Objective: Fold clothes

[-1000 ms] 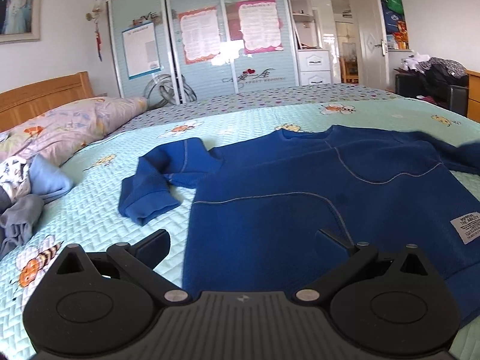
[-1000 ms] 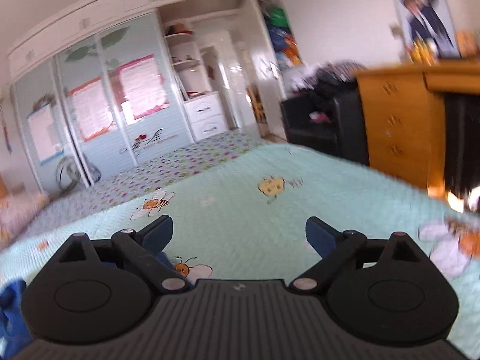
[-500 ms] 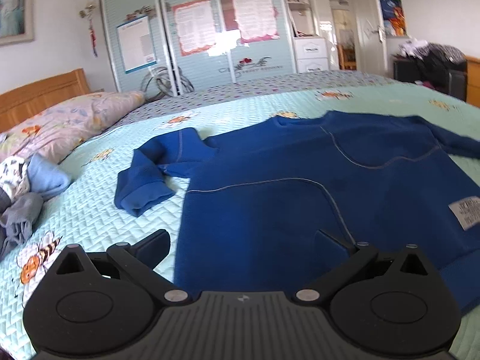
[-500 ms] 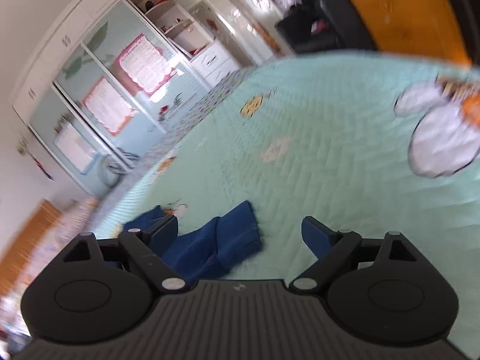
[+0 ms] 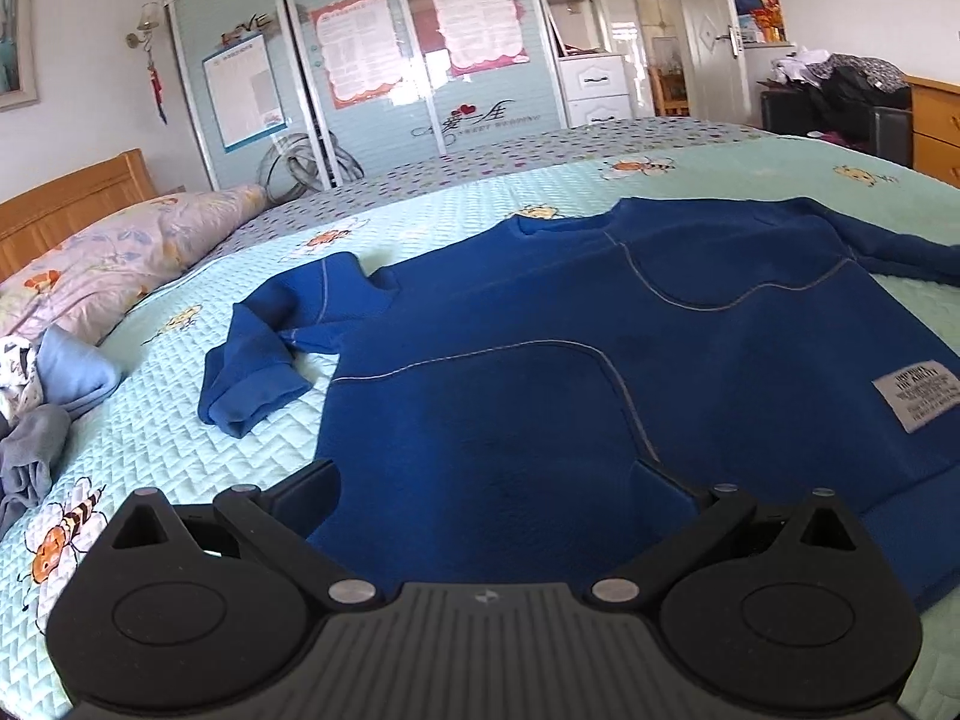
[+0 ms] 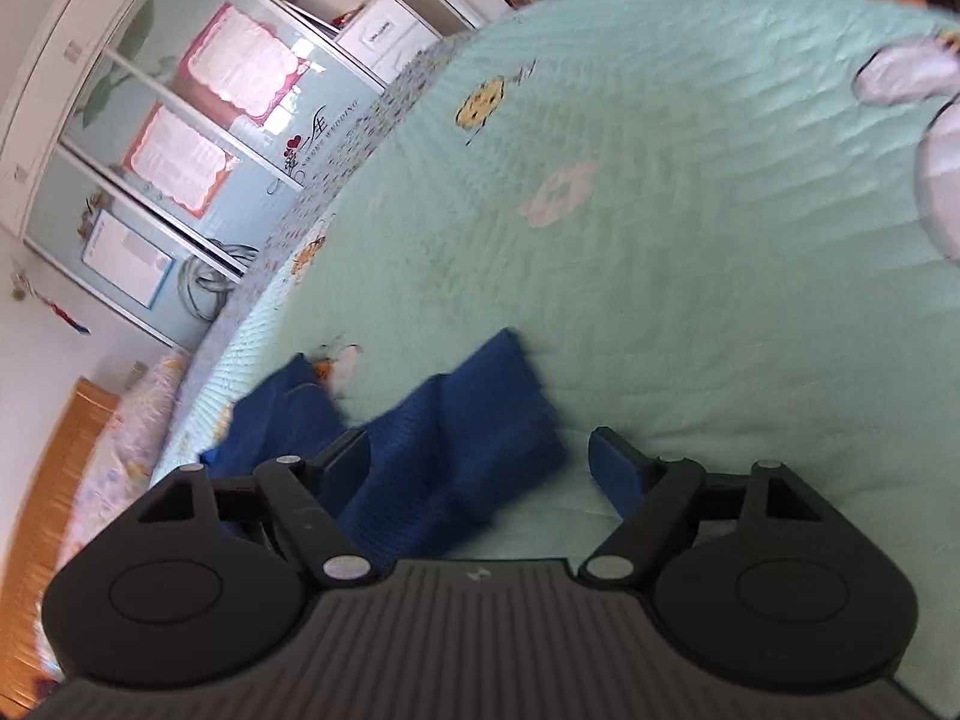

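Flat on bedspread (image 5: 180, 384), blue sweatshirt (image 5: 540, 372), collar pointing away; both hand-held grippers (image 5: 486, 480) (image 6: 480, 456) spread, empty.

Sweatshirt (image 5: 540, 360) is deep royal blue with thin grey stitch lines and a small grey patch label (image 5: 916, 396). Bedspread (image 5: 150, 420) is pale mint, zigzag-quilted, with orange-and-black cartoon bees. Far pillow (image 5: 120, 258) is lilac with orange flowers. Wardrobe doors (image 5: 372, 60) are pale teal with pink-bordered posters.
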Action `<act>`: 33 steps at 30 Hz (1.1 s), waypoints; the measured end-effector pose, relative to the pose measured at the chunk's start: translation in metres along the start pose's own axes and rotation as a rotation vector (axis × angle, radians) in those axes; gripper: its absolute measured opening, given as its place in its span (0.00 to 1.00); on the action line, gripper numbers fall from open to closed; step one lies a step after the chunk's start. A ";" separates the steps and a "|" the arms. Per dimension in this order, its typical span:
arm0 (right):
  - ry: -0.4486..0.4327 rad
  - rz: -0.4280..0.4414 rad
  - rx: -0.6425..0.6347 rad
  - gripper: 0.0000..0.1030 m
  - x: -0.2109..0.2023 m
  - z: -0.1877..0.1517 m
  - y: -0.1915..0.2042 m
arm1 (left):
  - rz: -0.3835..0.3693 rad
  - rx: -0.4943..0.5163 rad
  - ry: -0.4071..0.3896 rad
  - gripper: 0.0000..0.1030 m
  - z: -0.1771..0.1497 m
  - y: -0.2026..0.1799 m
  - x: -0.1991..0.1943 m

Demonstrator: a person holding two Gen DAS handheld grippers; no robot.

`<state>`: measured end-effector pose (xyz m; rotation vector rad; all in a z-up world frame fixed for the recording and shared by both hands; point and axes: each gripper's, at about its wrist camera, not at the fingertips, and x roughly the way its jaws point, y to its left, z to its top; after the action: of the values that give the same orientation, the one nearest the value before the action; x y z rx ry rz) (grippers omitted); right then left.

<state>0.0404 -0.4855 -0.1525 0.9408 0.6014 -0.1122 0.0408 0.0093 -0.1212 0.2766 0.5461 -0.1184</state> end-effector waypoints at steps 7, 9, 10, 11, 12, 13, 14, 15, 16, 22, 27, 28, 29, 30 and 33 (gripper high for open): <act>-0.023 0.042 0.242 0.13 0.010 -0.014 -0.022 | 0.004 -0.057 0.028 0.99 -0.005 0.011 0.001; -0.046 0.053 0.257 0.13 0.004 -0.019 -0.024 | -0.003 -0.084 0.048 0.99 -0.007 0.014 0.004; -0.056 0.060 0.260 0.13 0.001 -0.021 -0.024 | -0.007 -0.097 0.056 0.99 -0.008 0.015 0.006; -0.067 0.067 0.262 0.13 -0.003 -0.023 -0.024 | -0.010 -0.106 0.065 0.99 -0.009 0.015 0.008; -0.075 0.062 0.261 0.12 -0.005 -0.024 -0.024 | -0.013 -0.114 0.074 0.99 -0.009 0.015 0.009; -0.084 0.048 0.252 0.12 -0.007 -0.025 -0.024 | -0.015 -0.117 0.078 0.99 -0.010 0.016 0.009; -0.098 0.038 0.235 0.11 -0.010 -0.023 -0.022 | -0.015 -0.119 0.080 0.99 -0.011 0.016 0.010; -0.114 0.029 0.215 0.11 -0.013 -0.021 -0.019 | -0.014 -0.119 0.080 0.99 -0.011 0.016 0.009; -0.129 0.020 0.196 0.11 -0.016 -0.020 -0.016 | -0.012 -0.118 0.081 0.99 -0.011 0.016 0.009; -0.220 -0.010 0.083 0.10 -0.027 0.024 0.011 | -0.004 -0.104 0.090 0.99 -0.008 0.012 0.009; -0.367 -0.022 0.067 0.10 -0.048 0.092 0.008 | 0.003 -0.103 0.098 0.99 -0.007 0.009 0.010; -0.381 -0.037 0.073 0.10 -0.049 0.103 0.001 | 0.002 -0.105 0.102 0.99 -0.008 0.009 0.012; -0.378 -0.061 0.082 0.10 -0.047 0.110 -0.008 | 0.000 -0.105 0.106 0.99 -0.008 0.007 0.013; -0.371 -0.086 0.091 0.10 -0.043 0.115 -0.017 | -0.003 -0.103 0.110 0.99 -0.009 0.005 0.013; -0.317 -0.190 0.136 0.14 -0.022 0.110 -0.050 | -0.008 -0.084 0.110 0.99 -0.009 0.001 0.013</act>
<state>0.0526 -0.6054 -0.1282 0.9708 0.3910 -0.4685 0.0474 0.0125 -0.1349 0.2003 0.6601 -0.0881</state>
